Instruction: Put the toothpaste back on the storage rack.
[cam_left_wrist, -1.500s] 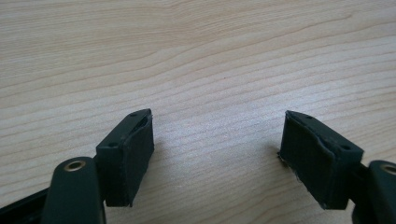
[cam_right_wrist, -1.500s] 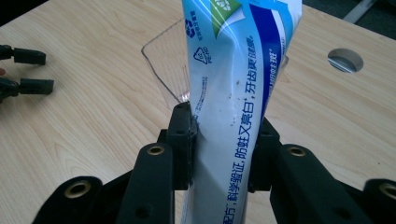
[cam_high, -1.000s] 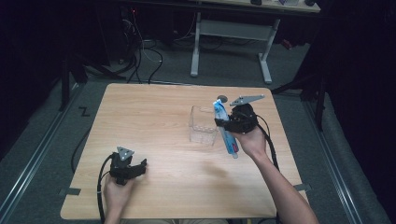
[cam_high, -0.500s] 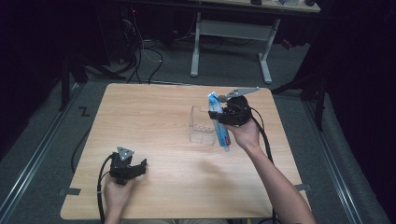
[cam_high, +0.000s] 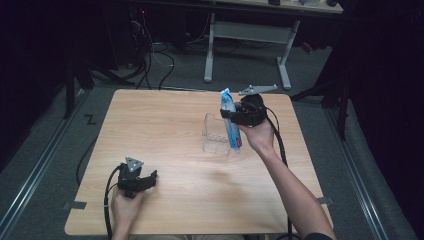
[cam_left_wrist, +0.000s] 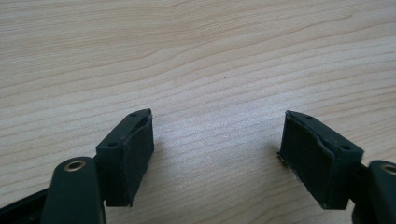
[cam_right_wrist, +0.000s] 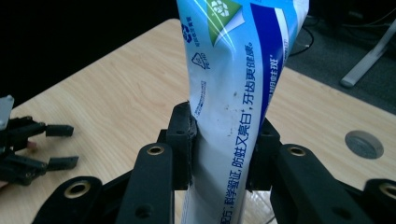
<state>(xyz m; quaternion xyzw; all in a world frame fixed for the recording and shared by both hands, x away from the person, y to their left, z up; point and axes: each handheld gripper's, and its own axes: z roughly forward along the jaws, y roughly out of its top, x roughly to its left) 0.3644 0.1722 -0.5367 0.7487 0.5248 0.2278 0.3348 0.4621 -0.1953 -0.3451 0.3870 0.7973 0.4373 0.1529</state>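
Blue-and-white plastic marks the toothpaste tube (cam_high: 230, 125), which is held above the far right part of the bench (cam_high: 165, 130) by the right gripper (cam_high: 239, 117), whose jaws are clamped on the tube's flat sides. Seen from the high view, the tube's long axis is steeply tilted: its crimped flat end points up and toward the far edge of the bench, while its lower end hangs down toward the person, just beside the right wall of a clear plastic container (cam_high: 216, 134) that stands on the bench. Whether tube and container touch cannot be told. In the right gripper view the tube (cam_right_wrist: 233, 84) rises between the two black pads, printed lettering running along its length, and it is pinched near its middle. The left gripper (cam_high: 142, 181) is rested low on the near left part of the bench, its jaws held wide apart with bare wood between them (cam_left_wrist: 217, 154). Pale wood with a fine straight grain forms the bench top. Grey floor surrounds it, cables (cam_high: 155, 55) are strewn on the floor beyond the far edge, and a white-framed table (cam_high: 250, 35) stands farther back in a dark room.
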